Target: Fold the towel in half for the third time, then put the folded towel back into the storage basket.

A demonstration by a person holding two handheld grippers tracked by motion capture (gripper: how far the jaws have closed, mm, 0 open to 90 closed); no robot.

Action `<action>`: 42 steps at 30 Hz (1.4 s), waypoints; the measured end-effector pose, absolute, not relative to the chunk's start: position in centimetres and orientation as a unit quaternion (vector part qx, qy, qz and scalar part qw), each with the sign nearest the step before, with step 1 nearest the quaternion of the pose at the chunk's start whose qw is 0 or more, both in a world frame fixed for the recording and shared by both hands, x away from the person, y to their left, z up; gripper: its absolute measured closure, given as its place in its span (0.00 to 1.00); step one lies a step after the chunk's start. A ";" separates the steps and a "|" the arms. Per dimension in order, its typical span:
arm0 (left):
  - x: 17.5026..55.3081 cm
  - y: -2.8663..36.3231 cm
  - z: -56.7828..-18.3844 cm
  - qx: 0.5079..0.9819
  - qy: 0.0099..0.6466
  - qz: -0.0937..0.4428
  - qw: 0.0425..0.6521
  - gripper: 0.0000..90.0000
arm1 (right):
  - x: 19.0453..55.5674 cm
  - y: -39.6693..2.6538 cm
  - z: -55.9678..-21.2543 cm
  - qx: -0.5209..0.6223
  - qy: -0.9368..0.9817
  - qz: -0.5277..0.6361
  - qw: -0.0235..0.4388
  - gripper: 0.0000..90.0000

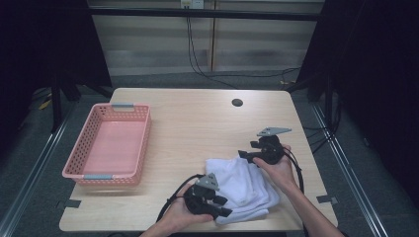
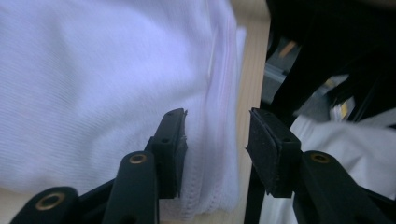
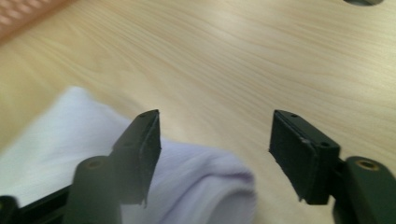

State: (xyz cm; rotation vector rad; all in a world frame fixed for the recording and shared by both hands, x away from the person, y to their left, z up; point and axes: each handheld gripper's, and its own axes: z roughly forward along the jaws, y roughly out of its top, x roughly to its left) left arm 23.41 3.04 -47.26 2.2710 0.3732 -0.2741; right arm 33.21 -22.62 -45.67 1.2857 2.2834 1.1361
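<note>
A folded white towel (image 1: 242,185) lies on the wooden table (image 1: 197,123) near its front right. My left gripper (image 1: 223,206) sits at the towel's near left corner. In the left gripper view the towel (image 2: 93,84) has its stitched hem between the jaws of the left gripper (image 2: 217,121), which stand apart without pinching it. My right gripper (image 1: 246,155) is at the towel's far right edge. In the right gripper view it (image 3: 215,135) is open, with a rounded fold of the towel (image 3: 60,140) low beside its left jaw and bare wood between the pads.
A pink plastic basket (image 1: 141,148) stands on the left side of the table with nothing in it. A round cable hole (image 1: 237,102) is near the far edge. The table's front edge runs just below the towel.
</note>
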 end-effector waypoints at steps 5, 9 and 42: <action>23.3 3.7 -48.5 0.894 0.165 -0.101 0.403 0.61 | 33.8 -23.2 -47.6 0.464 0.798 0.363 0.127 0.73; 23.9 4.2 -48.8 0.894 0.161 -0.097 0.408 0.64 | 32.4 -25.1 -47.8 0.462 0.797 0.362 0.146 0.96; 22.8 6.0 -49.4 0.895 0.207 -0.085 0.386 0.38 | 33.2 -24.4 -50.1 0.395 0.836 0.381 0.025 0.23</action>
